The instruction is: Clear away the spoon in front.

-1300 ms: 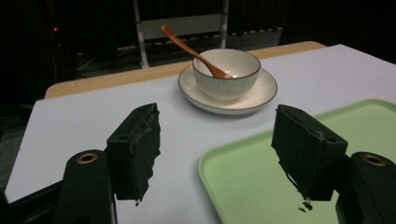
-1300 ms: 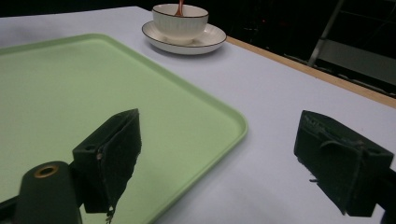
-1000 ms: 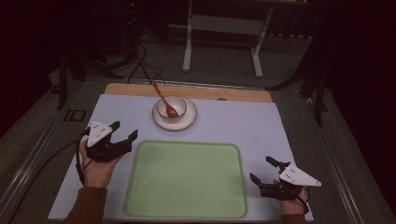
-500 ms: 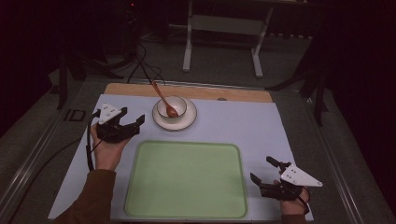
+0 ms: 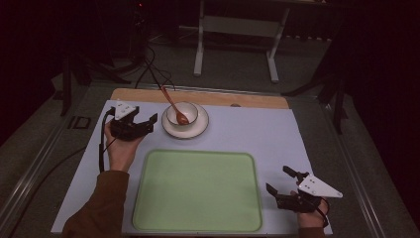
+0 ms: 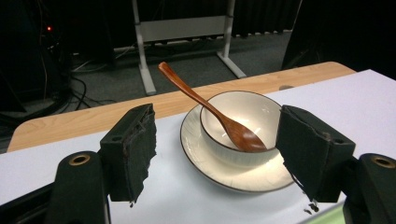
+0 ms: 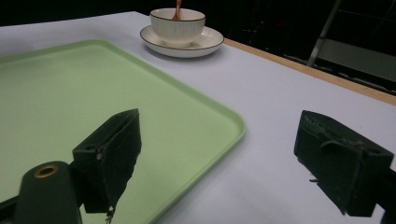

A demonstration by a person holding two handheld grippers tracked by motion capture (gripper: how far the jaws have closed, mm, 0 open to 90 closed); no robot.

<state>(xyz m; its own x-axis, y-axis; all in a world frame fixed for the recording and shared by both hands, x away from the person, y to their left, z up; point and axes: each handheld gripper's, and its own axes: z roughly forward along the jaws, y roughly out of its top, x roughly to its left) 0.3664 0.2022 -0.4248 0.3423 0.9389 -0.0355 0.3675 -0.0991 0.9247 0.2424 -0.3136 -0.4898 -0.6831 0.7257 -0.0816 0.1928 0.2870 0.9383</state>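
Pale tabletop under dim light: the left gripper (image 5: 148, 123), jaws spread and empty, reaches level toward a white bowl (image 5: 182, 114) holding a wooden spoon (image 5: 174, 105), on its saucer (image 5: 185, 128); the right gripper (image 5: 285, 181) rests agape beside a green tray (image 5: 198, 191).

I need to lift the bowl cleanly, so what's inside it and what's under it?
Inside the bowl lies a wooden spoon, handle leaning over the rim. Beneath sits a white saucer; its centre is covered by the bowl.
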